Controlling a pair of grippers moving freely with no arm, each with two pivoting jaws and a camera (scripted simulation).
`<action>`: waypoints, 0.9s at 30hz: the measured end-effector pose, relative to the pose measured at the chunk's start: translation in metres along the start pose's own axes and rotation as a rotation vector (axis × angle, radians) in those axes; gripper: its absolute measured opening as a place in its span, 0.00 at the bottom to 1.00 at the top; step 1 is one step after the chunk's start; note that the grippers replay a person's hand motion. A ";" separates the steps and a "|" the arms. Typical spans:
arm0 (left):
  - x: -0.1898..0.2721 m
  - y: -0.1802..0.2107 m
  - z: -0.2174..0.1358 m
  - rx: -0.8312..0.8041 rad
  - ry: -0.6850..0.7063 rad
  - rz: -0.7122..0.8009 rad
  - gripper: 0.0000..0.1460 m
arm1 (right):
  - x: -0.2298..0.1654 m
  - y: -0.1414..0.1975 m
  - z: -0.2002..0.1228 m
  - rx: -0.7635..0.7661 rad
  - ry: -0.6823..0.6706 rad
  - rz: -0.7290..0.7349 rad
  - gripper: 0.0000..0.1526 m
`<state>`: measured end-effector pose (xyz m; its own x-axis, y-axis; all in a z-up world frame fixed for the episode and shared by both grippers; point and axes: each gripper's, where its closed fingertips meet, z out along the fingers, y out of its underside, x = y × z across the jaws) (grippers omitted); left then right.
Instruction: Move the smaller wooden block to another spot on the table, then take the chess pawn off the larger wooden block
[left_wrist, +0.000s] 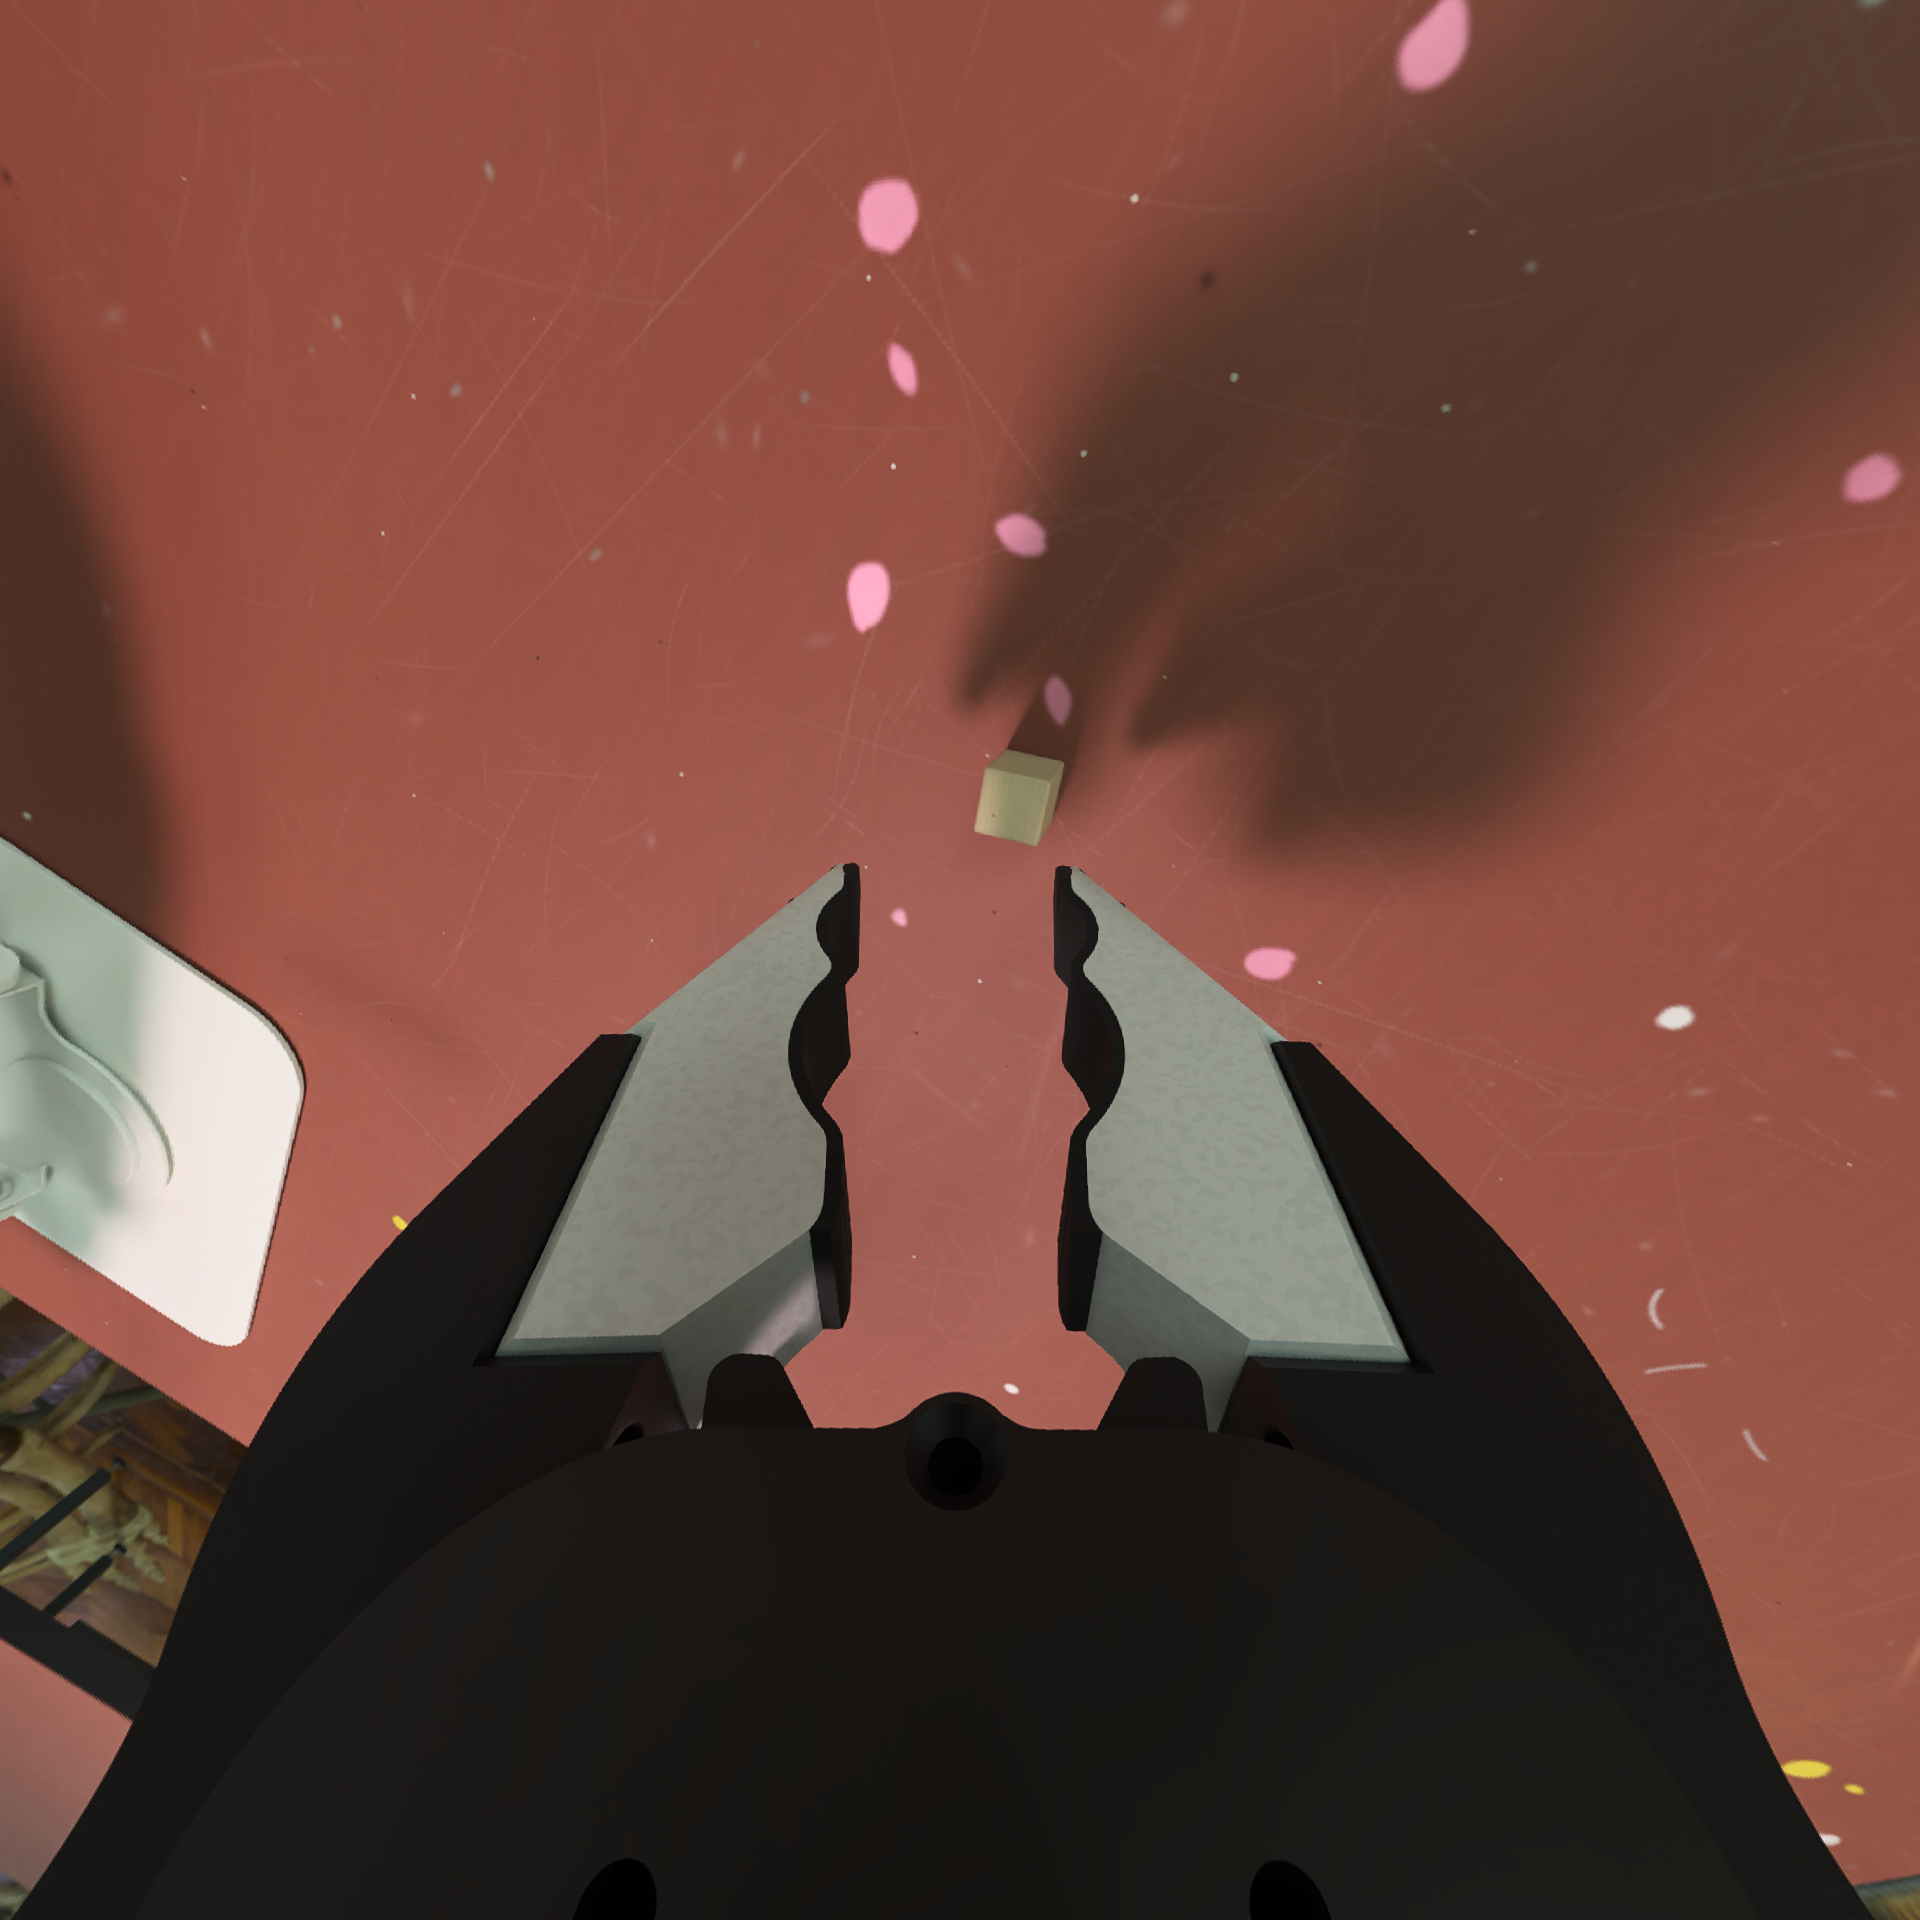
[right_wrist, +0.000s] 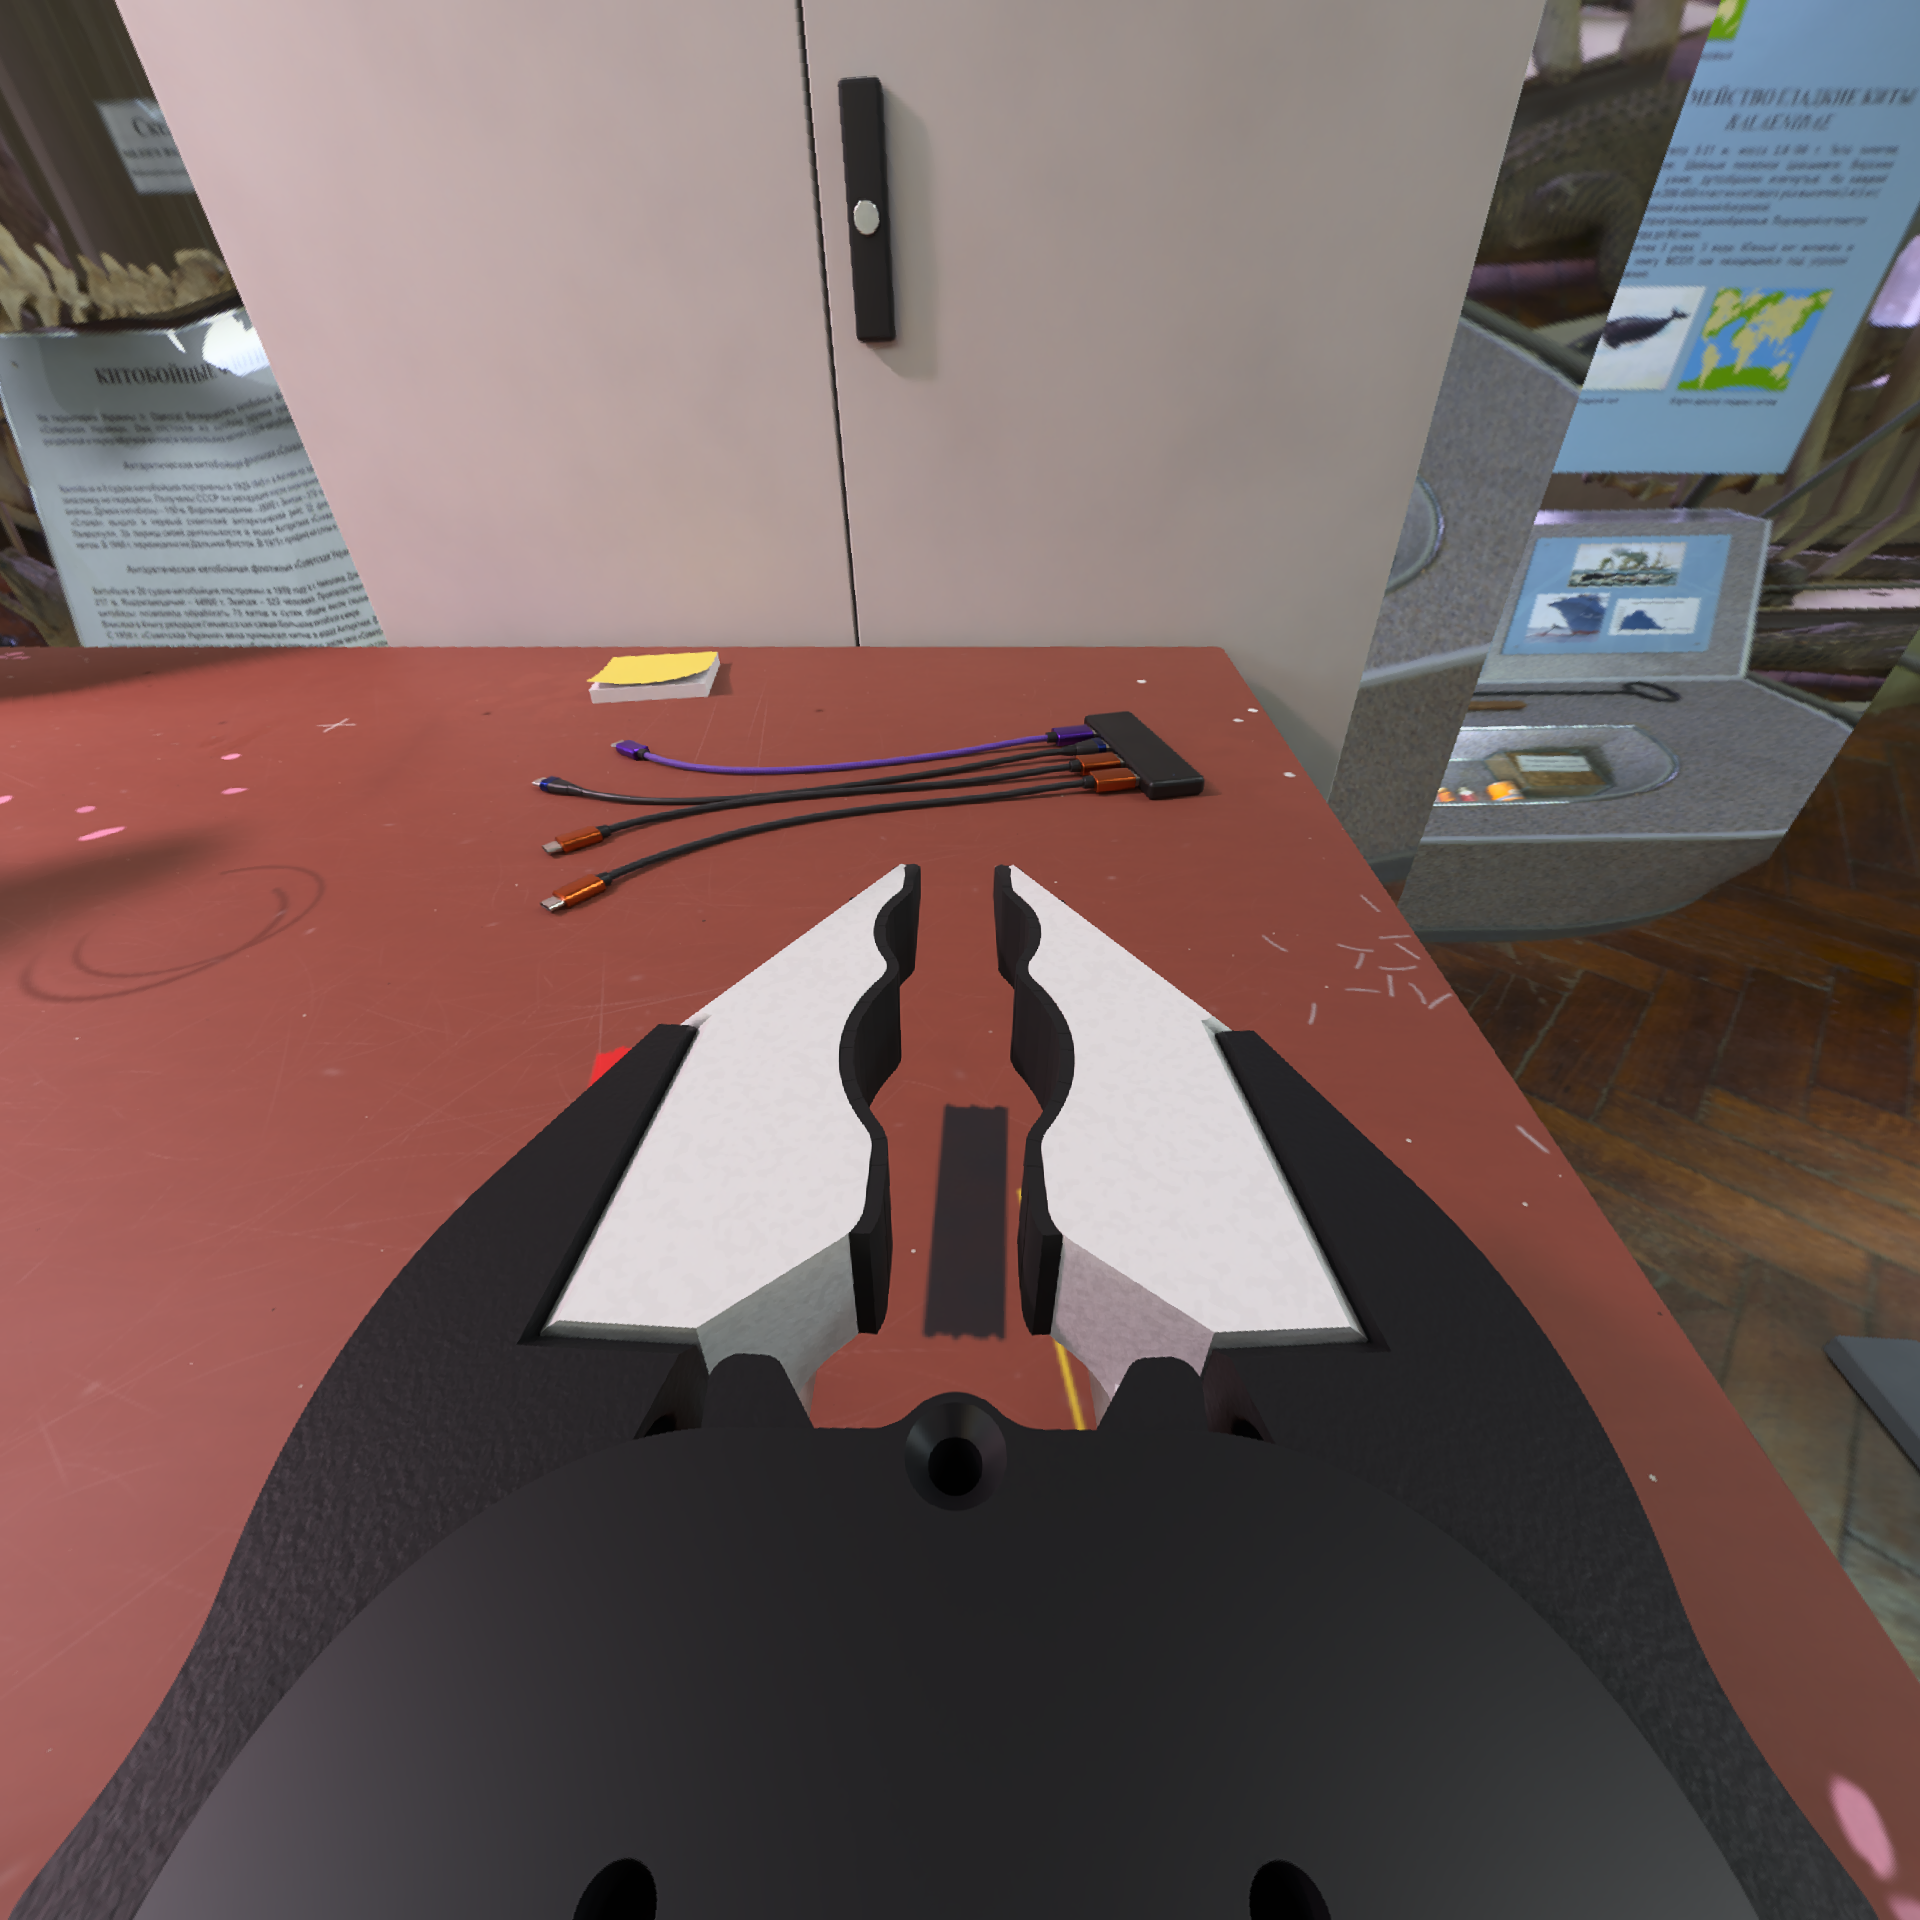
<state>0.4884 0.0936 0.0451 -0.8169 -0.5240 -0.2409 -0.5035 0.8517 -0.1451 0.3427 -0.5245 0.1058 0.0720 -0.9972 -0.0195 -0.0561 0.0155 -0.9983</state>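
The left gripper (left_wrist: 956, 868) hangs spread and empty above the small pale wooden cube (left_wrist: 1019, 798) on the scratched red table (left_wrist: 520, 623); whether the cube sits in its new spot I cannot tell. The right gripper (right_wrist: 956, 868), slightly parted, holds nothing; pawn and larger block are out of view, so that step looks undone

The table (left_wrist: 520, 520) is finished in matt red, finely scratched and paint-flecked. The block (left_wrist: 1019, 798) is of pale, smooth wood. Mottled grey matt fingers (left_wrist: 717, 1122) are set in matt black plastic. The cables (right_wrist: 831, 800) are tipped with glossy copper metal.
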 end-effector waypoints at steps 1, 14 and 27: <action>-0.001 -0.001 0.003 -0.014 0.002 -0.001 0.25 | 0.000 0.000 -0.001 0.004 -0.001 0.001 0.09; 0.009 0.011 0.023 -0.127 0.042 0.059 0.26 | 0.000 0.000 -0.001 0.006 -0.021 0.032 0.09; 0.010 0.002 0.026 -0.106 0.132 0.141 0.12 | -0.001 -0.001 -0.002 0.017 -0.038 0.055 0.09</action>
<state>0.4864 0.0898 0.0179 -0.9075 -0.4016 -0.1232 -0.4029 0.9151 -0.0159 0.3404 -0.5236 0.1073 0.1066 -0.9914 -0.0762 -0.0446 0.0718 -0.9964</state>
